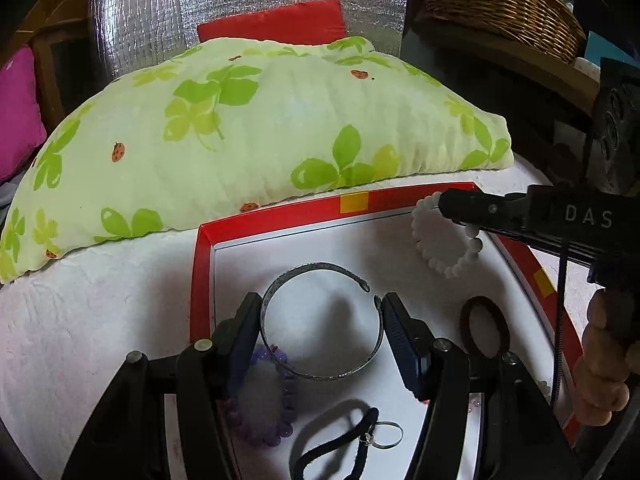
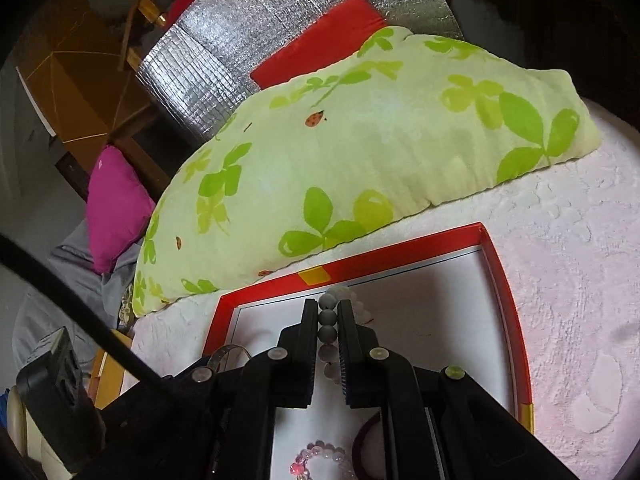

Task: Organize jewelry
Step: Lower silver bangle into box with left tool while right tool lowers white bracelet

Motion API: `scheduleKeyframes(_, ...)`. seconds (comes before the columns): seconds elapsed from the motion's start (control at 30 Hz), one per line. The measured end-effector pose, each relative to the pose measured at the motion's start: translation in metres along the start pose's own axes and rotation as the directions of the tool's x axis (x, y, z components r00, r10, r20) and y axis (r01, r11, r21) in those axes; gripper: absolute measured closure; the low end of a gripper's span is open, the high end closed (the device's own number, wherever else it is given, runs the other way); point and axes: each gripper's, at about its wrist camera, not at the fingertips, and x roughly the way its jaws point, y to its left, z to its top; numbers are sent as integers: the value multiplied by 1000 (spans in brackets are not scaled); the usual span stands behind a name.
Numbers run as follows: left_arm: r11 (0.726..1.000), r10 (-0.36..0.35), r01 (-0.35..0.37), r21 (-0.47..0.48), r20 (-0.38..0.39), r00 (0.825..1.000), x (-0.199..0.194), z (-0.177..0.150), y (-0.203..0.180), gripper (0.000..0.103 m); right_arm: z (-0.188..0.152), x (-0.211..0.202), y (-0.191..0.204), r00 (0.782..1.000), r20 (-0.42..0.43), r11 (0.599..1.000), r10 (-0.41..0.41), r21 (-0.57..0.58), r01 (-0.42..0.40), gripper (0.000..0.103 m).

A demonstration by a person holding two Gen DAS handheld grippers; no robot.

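Observation:
A red-rimmed tray (image 1: 280,220) with a white floor lies on a pale bedspread. My left gripper (image 1: 320,300) is over it, its pads pressed against both sides of a dark metal cuff bangle (image 1: 316,267), which casts a shadow on the tray floor. My right gripper (image 1: 452,204) comes in from the right, shut on a white bead bracelet (image 1: 474,246) that dangles over the tray's far right corner. In the right wrist view the beads (image 2: 328,316) sit pinched between the right gripper (image 2: 327,306) fingers above the tray rim (image 2: 400,256).
In the tray lie a purple bead bracelet (image 1: 264,412), a black cord with a ring (image 1: 360,440), a brown band (image 1: 484,328) and a pink bead bracelet (image 2: 320,456). A green leaf-print pillow (image 1: 260,120) borders the far rim. A wicker basket (image 1: 500,0) stands at back right.

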Motion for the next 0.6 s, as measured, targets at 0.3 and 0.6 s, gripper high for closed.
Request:
scheduleKeyframes(0.3,1000,4,-4,2,-10,1000,2,-1,-1,40,-2,3,-6,1000,-7,1000,-16,16,16,92)
scheduleKeyframes(0.6,1000,4,-4,12,-45,999,9,-3,-3,40,-4,5,-12,999,-13,999,-45,25,45,92)
